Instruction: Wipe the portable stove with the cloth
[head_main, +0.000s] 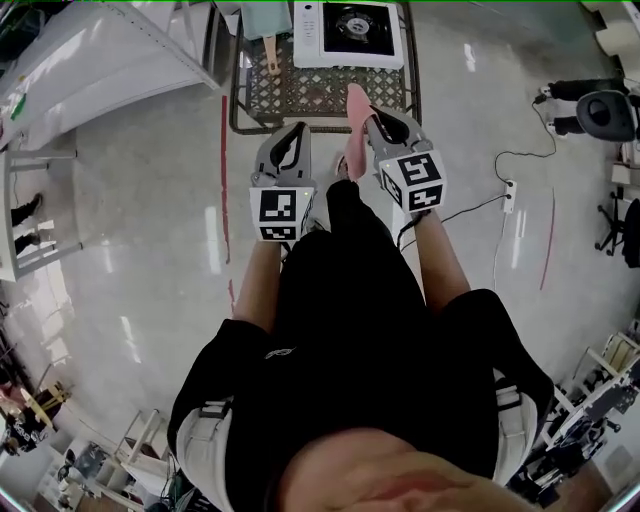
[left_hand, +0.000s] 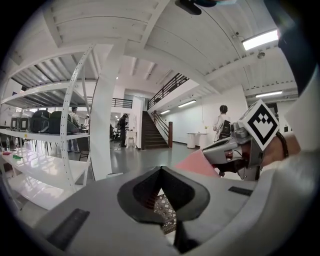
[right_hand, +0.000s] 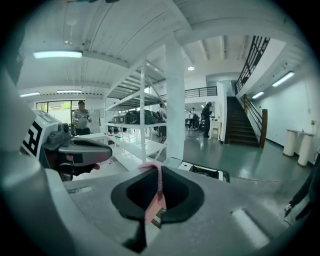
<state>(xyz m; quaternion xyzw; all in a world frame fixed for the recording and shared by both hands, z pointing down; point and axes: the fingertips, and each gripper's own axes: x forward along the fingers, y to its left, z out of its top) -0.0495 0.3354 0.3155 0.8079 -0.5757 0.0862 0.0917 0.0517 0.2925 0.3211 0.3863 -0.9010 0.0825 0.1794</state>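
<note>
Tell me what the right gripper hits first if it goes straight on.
Probably the portable stove on the mesh table, straight ahead of the right gripper, shut on the cloth. Depth is unclear; the table's near edge might come first.

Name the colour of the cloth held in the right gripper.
The cloth is pink, clearest in the head view.

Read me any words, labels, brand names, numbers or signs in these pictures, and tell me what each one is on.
No text can be read in any view.
Left marker cube: black-and-white square pattern, no letters.
Right marker cube: the same kind of pattern, no letters.
Portable stove: any print on its white top is too small to read.
Cloth: plain pink, no print shows.
</note>
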